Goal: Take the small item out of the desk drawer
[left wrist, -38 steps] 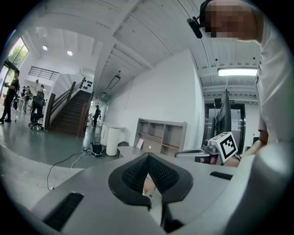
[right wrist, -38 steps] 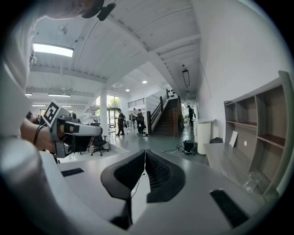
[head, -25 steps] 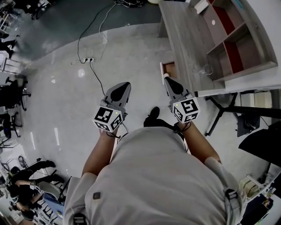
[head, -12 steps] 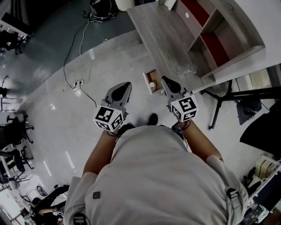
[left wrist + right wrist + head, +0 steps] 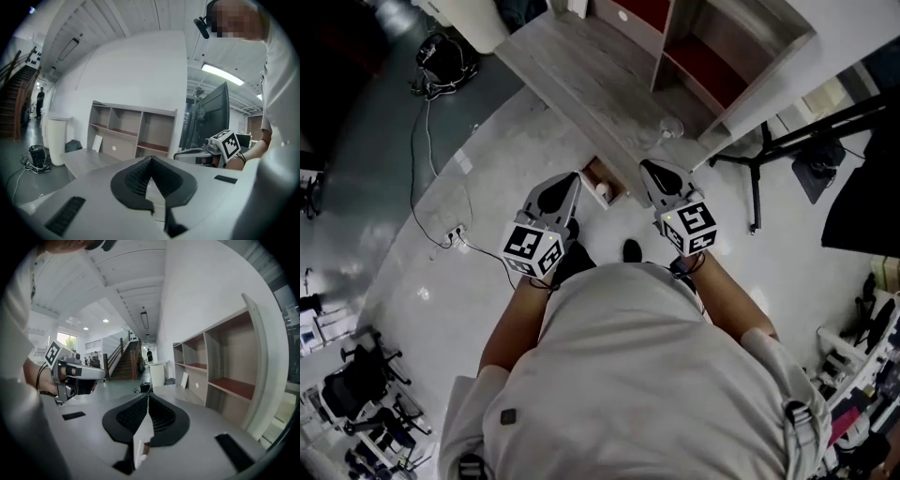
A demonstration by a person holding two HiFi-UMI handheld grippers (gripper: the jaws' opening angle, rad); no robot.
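Observation:
The grey wooden desk [image 5: 581,75] runs across the top of the head view. Its small drawer [image 5: 593,172] stands pulled out below the desk's front edge, and a small pale round item [image 5: 602,190] lies inside it. My left gripper [image 5: 570,178] is shut and empty, its tip just left of the drawer. My right gripper [image 5: 649,167] is also shut and empty, its tip just right of the drawer at the desk's edge. In the left gripper view the left gripper [image 5: 150,159] shows its pads meeting at the tip. The right gripper [image 5: 147,397] looks the same in its own view.
An open shelf unit [image 5: 712,47] with red boards stands on the desk, and a clear glass [image 5: 671,126] sits near the desk's front edge. A black stand [image 5: 755,159] is on the right. A cable and power strip [image 5: 455,234] lie on the floor at left.
The desk and its open drawer have swung from the upper right toward the middle and now lie between the two gripper tips. Both grippers stay shut.

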